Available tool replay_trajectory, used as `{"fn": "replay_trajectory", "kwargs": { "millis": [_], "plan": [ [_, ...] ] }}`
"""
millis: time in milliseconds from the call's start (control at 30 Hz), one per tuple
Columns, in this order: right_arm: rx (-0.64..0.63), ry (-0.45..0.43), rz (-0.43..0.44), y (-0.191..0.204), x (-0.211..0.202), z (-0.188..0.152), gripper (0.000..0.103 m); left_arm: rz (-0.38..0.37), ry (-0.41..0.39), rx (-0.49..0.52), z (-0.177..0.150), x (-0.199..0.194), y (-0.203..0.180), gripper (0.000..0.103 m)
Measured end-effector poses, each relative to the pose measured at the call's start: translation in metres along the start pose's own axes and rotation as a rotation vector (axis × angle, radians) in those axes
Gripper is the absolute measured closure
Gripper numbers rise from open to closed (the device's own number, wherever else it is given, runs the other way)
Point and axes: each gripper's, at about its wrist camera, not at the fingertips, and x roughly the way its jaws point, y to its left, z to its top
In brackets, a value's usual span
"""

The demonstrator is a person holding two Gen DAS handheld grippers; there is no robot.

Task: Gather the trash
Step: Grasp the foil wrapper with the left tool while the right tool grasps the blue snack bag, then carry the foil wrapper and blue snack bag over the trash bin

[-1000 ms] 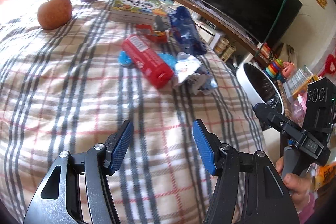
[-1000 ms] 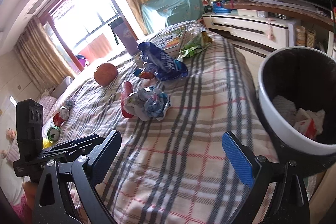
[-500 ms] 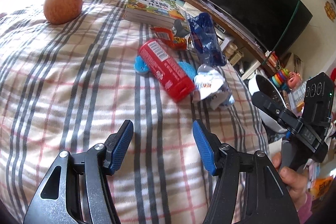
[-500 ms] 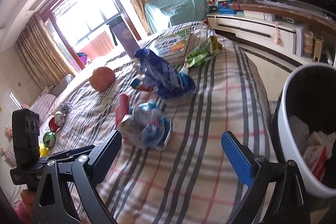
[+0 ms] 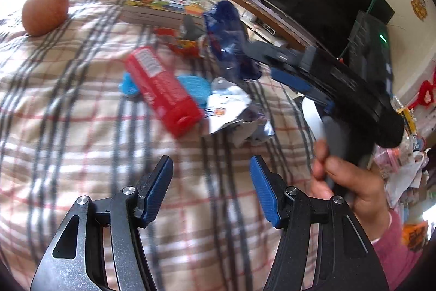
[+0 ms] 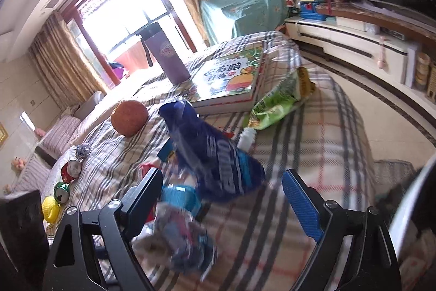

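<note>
My left gripper (image 5: 211, 190) hangs over the plaid bedspread (image 5: 68, 149), blue pads spread about half apart, nothing between them, touching nothing. My right gripper (image 6: 222, 198) has its jaws wide apart, and they have just been closing a little; the dark-blue crinkled snack bag (image 6: 218, 165) sits ahead between the two pads, but neither pad presses on it. In the left view that right gripper reaches in from the right over the bag, with my hand (image 5: 351, 182) in a pink sleeve gripping its handle.

The trash lies in a cluster mid-bed. One dark-blue bag. One crumpled silver-white foil wrapper (image 5: 231, 111), close beneath my right jaws, blurred. One red rectangular carton (image 5: 160, 89) lying across one flat bright-blue lid-like piece (image 5: 194, 89). One green snack packet (image 6: 275, 105) beside the book. One small white plastic bottle (image 6: 246, 138) just past the blue bag. Some red-orange wrapper (image 5: 182, 45) behind the carton, too blurred to count.

Away on the far side: two crushed drink cans, one red (image 6: 71, 169), one green (image 6: 61, 192), and one yellow ball-like thing (image 6: 50, 209).

Not trash: one round brown fruit (image 6: 129, 117), one colourful children's book (image 6: 231, 78), one tall purple tumbler (image 6: 166, 53). The white rim of a bin (image 6: 411, 206) shows at the right edge.
</note>
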Motion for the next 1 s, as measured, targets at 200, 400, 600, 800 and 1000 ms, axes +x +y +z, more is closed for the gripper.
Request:
{"fn": "replay_trajectory", "kwargs": {
  "millis": [200,400,600,800,1000],
  "plan": [
    [-0.044,0.05,0.037,0.0,0.018,0.005,0.054,0.006,-0.028,-0.029,0.014,0.017,-0.011,0.043],
    [0.001,0.007,0.063,-0.01,-0.001,0.005,0.06,0.041,-0.063,-0.048,0.033,0.031,-0.006,0.087],
    [0.043,-0.039,0.047,-0.021,-0.026,0.003,0.06,0.086,-0.1,-0.042,0.04,0.022,0.02,0.095],
    [0.075,-0.032,0.042,-0.015,-0.044,-0.012,0.061,0.102,-0.127,-0.069,0.04,-0.002,0.061,0.095],
    [0.075,0.01,0.01,0.007,-0.05,-0.039,0.061,0.036,-0.091,-0.034,0.019,-0.026,0.077,0.095]
  ]
}}
